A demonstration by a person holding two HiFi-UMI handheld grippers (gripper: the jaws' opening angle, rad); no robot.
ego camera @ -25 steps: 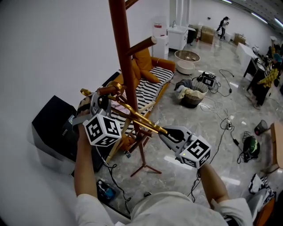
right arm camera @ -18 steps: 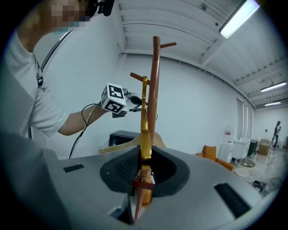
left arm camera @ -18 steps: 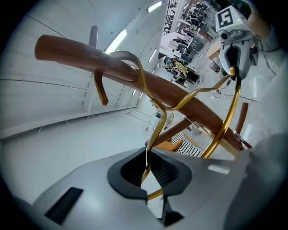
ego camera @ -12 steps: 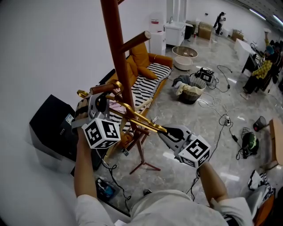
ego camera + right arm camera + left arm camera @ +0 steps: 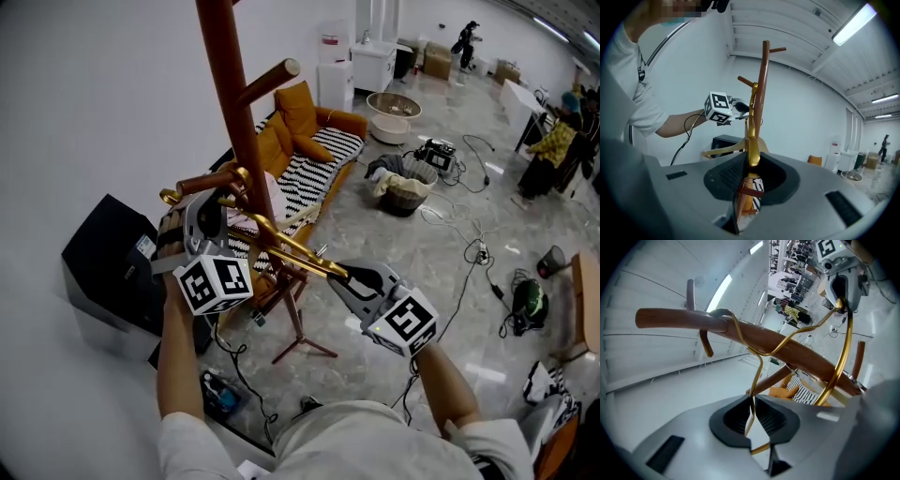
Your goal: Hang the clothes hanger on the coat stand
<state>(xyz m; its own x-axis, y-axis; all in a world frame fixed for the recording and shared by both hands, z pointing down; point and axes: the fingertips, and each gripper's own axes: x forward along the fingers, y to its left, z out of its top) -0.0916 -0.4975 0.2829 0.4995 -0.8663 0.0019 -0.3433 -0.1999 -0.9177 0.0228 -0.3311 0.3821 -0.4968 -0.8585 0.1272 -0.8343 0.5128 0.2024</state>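
head view, coat stand [image 5: 225,94]: a red-brown pole on the grey floor near the white wall, with pegs going out to the sides.
head view, clothes hanger [image 5: 286,246]: gold, slanted across the front of the pole, with its hook end up at a low peg [image 5: 208,183].
head view, left gripper [image 5: 225,204]: at the hook end of the hanger, just beside the pole.
head view, right gripper [image 5: 339,276]: at the lower end of the hanger.
head view, background: an orange sofa [image 5: 314,155] and a black box [image 5: 98,262] are behind the stand.
left gripper view, left gripper [image 5: 752,416]: jaws are nearly together and pinch the thin gold wire under the hook.
left gripper view, hook [image 5: 736,326]: it bends over the brown peg [image 5: 679,319].
left gripper view, right gripper [image 5: 840,302]: far up on the right, on the gold bar.
right gripper view, right gripper [image 5: 751,164]: jaws are narrow, with the gold bar [image 5: 752,136] between the pads and touching them. they have just opened a little.
right gripper view, coat stand [image 5: 764,70]: upright right behind the hanger, with the left gripper [image 5: 740,108] beside it.
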